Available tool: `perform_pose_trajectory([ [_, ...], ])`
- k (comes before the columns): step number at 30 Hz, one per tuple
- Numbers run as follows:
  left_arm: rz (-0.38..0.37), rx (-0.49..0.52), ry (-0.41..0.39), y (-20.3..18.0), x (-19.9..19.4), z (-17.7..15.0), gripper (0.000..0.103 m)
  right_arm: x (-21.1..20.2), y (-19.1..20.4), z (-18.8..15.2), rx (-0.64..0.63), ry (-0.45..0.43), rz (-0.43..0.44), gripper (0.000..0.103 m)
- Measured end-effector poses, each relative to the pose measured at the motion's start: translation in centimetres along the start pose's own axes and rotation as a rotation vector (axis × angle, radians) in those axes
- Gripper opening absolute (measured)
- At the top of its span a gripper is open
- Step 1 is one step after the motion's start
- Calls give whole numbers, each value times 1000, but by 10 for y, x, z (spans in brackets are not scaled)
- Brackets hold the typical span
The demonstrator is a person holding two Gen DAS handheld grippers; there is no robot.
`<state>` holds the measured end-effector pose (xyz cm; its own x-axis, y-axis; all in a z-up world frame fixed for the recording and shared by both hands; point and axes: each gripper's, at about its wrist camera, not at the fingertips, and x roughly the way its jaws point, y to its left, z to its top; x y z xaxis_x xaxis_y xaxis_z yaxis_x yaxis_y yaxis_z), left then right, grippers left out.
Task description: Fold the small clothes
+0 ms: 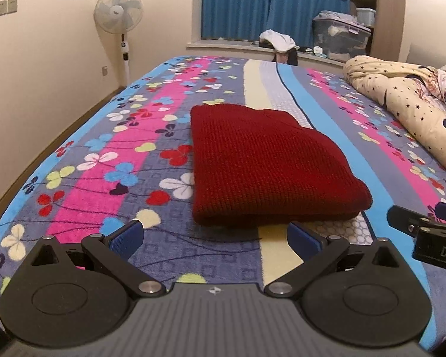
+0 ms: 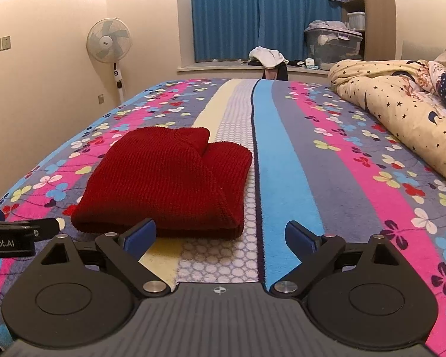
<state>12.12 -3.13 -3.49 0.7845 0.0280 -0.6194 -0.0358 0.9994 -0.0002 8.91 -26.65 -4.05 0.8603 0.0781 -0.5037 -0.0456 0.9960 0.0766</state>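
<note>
Red sweater [image 1: 264, 160] folded flat, long axis running away

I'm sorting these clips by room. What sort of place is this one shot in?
A home bedroom, most likely. A bed with a flowered blanket fills the view, a star-print duvet lies bunched at one side, and a pedestal fan stands by blue curtains.

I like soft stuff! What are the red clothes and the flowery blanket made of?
The red garment looks like knitted yarn, maybe wool or acrylic: small ribbed stitches show, matte. The flowery blanket looks like plush fleece, with a fuzzy nap; the exact fibre can't be told.
</note>
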Motion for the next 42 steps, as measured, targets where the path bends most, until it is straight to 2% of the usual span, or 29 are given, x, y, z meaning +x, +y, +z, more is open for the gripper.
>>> perform_pose_trajectory([
  [3, -18, 17, 2, -4, 0, -1, 103, 0, 0, 0, 1, 0, 7, 94],
  [16, -2, 36, -5, -5, 3, -2, 103, 6, 8, 2, 12, 16, 14, 95],
  [28, -8, 21, 14, -2, 6, -4, 103, 4, 11, 1, 5, 19, 21, 97],
  [42, -20, 47, 23, -5, 7, -6, 103, 2, 17, 0, -35, 10, 36, 97],
])
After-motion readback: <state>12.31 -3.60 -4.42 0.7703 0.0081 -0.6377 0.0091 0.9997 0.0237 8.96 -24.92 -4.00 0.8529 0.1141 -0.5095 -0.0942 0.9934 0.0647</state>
